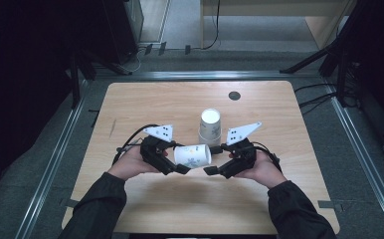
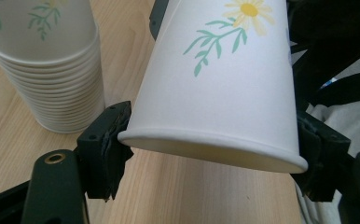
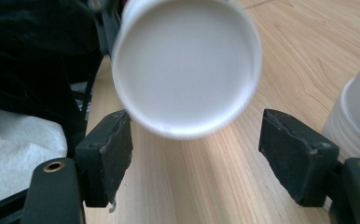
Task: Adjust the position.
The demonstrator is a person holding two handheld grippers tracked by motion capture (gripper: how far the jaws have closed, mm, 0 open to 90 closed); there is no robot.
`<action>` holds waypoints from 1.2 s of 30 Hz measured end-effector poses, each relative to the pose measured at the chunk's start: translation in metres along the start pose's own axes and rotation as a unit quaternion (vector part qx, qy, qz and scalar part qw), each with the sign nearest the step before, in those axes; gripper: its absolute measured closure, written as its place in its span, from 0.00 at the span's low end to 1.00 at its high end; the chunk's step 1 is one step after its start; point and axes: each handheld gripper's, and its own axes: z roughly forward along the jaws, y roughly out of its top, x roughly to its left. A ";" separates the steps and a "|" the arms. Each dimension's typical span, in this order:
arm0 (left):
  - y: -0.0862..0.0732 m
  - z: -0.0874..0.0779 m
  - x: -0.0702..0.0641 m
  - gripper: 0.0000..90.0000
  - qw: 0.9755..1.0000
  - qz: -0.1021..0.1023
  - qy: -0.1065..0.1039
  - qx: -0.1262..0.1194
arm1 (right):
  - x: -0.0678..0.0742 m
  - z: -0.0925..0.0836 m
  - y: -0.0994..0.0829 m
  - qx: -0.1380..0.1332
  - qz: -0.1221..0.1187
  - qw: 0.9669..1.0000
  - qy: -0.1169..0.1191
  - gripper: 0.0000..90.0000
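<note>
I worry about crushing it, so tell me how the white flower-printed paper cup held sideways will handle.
The white flower-printed paper cup probably dents easily: its thin wall is pinched at the rim by the left gripper. It looks light, held by the rim alone. Set on its side, the tapered round body would likely roll in a curve.

Left tool (image 1: 180, 167) clamped, right tool (image 1: 214, 160) open
</note>
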 end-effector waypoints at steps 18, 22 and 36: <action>0.026 -0.010 0.001 0.27 0.990 0.039 0.030 0.135 | 0.003 -0.002 -0.001 0.004 -0.007 1.000 -0.013 0.29; 0.032 -0.004 -0.002 0.27 0.987 0.047 0.030 0.150 | 0.002 -0.001 -0.002 0.008 -0.006 1.000 -0.015 0.29; 0.025 0.017 0.000 0.27 0.977 0.042 0.033 0.206 | 0.003 0.007 -0.002 0.025 -0.015 0.999 -0.014 0.29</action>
